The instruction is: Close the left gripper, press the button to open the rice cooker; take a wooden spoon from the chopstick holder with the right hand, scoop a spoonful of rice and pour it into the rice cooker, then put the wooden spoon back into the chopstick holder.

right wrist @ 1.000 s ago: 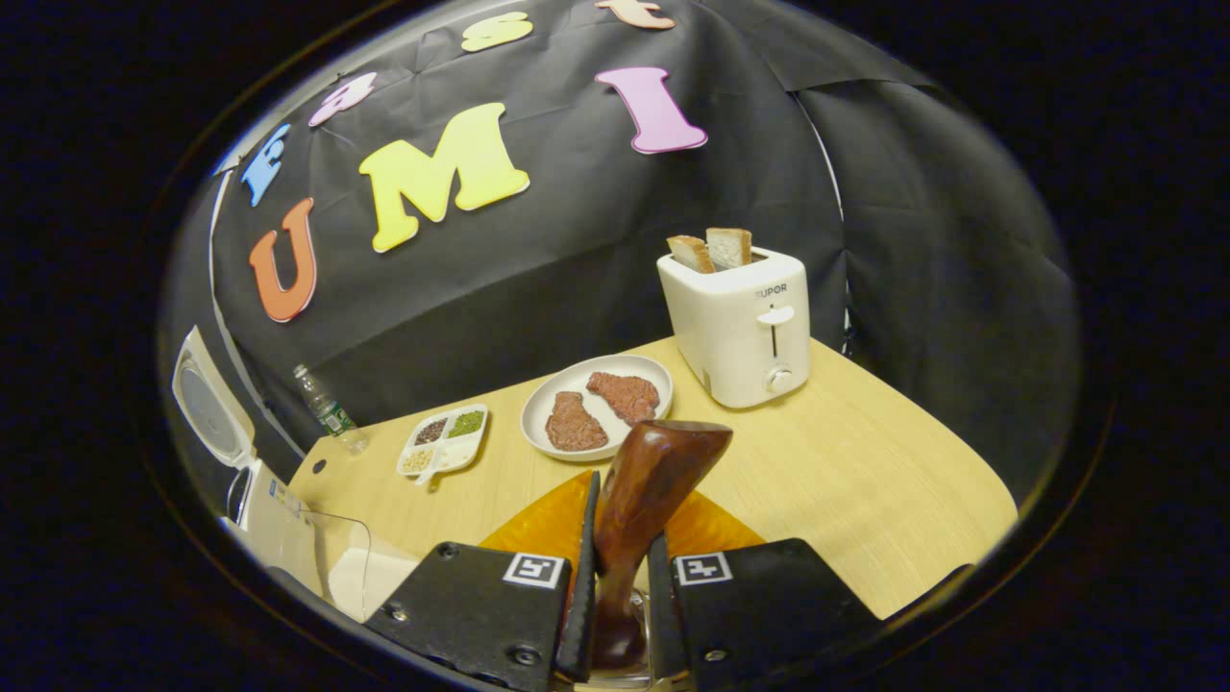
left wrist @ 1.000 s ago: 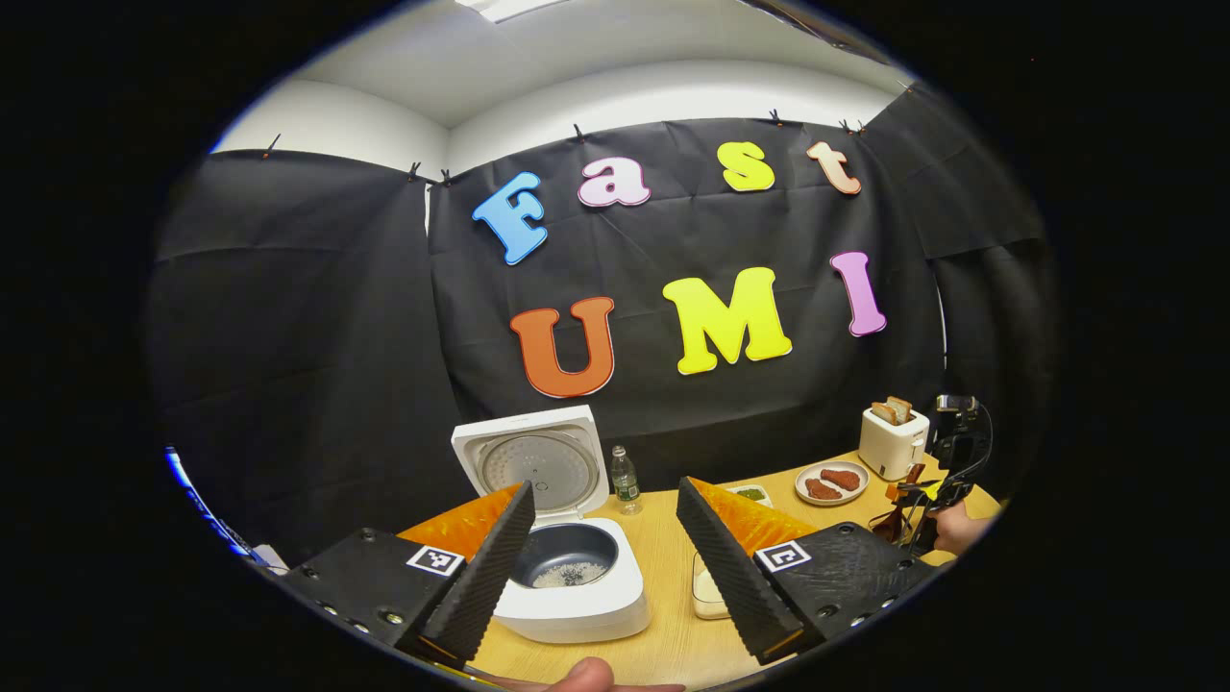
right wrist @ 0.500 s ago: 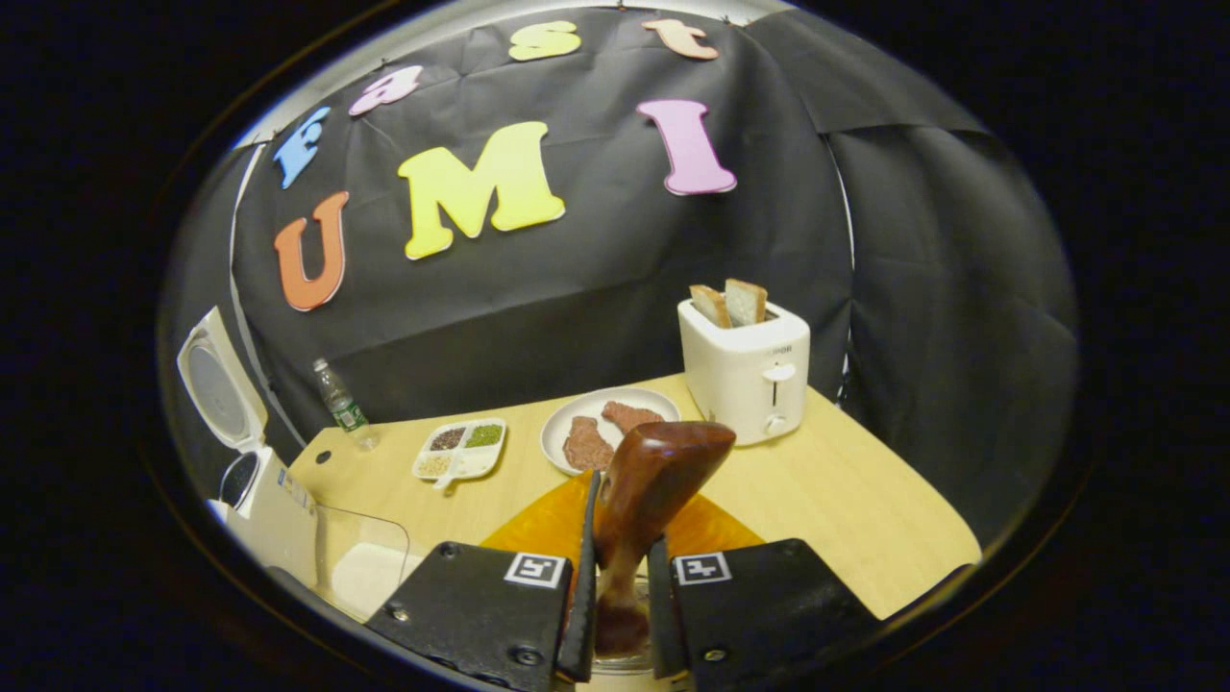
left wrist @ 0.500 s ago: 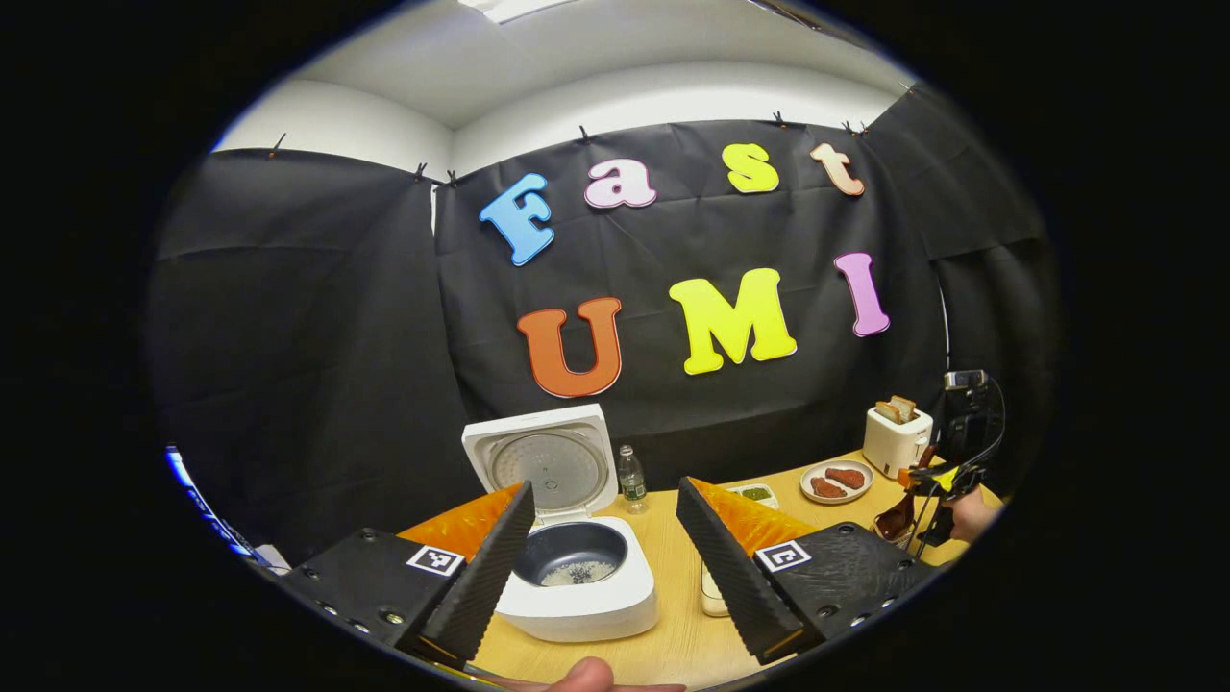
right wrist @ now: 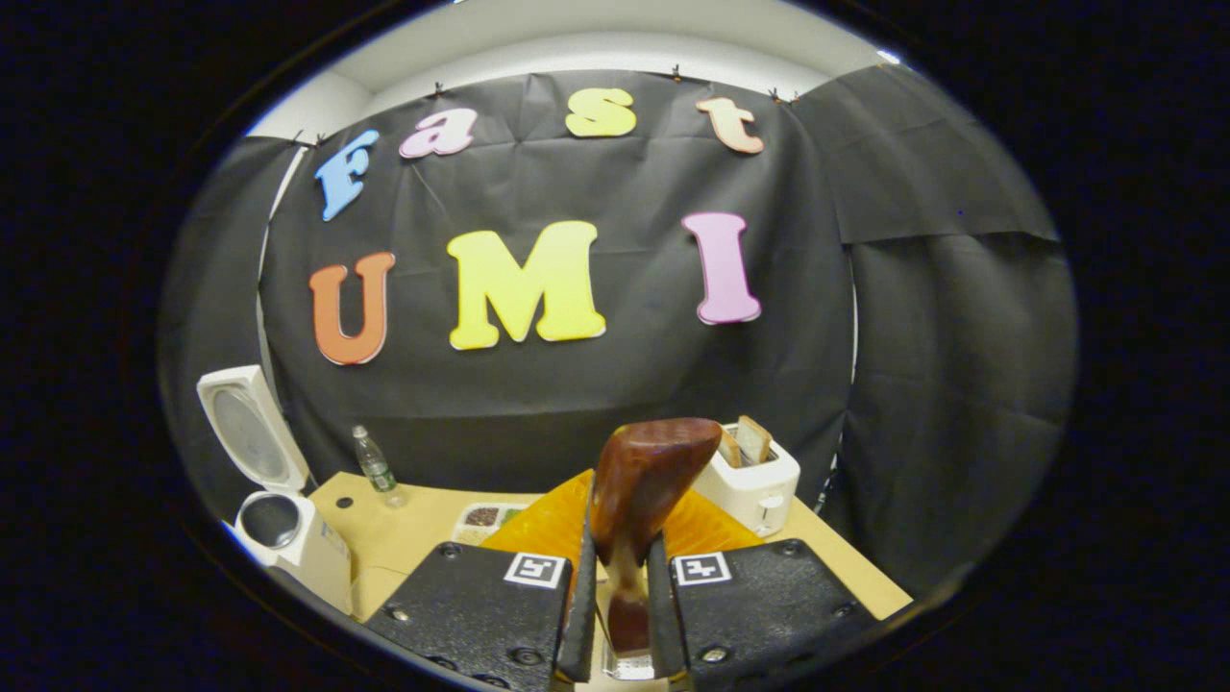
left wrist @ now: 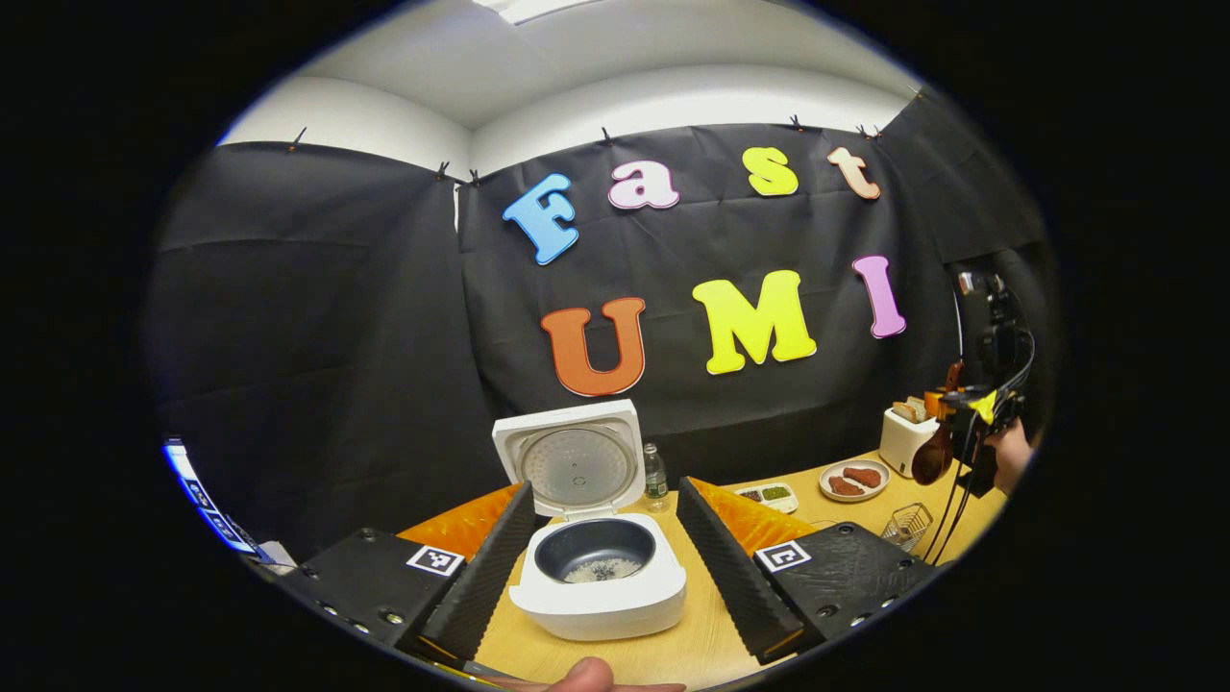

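With the rice cooker already open just ahead of the spread left claw and showing some rice inside, the right claw pinches the wooden spoon, lifted above the wire holder. By my judgement, scooping, pouring and returning remain.

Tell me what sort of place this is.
Probably a staged kitchen set in a recording booth: a wooden table with an open rice cooker and a toaster, backed by black cloth clipped up as walls.
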A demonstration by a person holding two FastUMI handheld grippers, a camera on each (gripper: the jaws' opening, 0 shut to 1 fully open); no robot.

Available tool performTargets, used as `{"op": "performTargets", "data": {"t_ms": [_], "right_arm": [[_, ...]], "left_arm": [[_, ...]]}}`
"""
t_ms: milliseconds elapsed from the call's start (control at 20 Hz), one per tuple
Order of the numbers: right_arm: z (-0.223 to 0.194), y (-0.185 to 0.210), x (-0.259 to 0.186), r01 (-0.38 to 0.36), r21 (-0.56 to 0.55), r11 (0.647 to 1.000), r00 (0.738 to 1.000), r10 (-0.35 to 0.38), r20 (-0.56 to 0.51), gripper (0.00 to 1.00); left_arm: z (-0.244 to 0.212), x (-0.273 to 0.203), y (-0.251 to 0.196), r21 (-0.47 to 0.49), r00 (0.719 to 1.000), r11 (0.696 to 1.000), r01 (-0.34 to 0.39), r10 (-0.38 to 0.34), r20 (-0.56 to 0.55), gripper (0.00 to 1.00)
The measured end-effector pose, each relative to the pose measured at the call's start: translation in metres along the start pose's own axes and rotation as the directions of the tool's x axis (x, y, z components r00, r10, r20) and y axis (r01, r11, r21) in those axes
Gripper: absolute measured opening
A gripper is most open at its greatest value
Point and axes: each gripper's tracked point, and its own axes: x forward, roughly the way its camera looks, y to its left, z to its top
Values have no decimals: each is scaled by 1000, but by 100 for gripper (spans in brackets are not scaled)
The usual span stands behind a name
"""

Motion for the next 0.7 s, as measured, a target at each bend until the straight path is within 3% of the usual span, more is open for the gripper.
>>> {"op": "performTargets", "data": {"t_ms": [300,500,700], "right_arm": [[16,103,-10,-136,-55,989,990,138,35,28],[-22,155,2,-191,-63,979,981,192,-1,28],[-73,179,15,-203,-66,977,978,199,-61,28]], "left_arm": [[-15,-4,16,-18,1000,1000,-23,23,-17,94],[-21,-5,23,-13,999,999,-36,35,-29,95],[-26,-4,28,-4,999,999,-38,38,-39,94]]}}
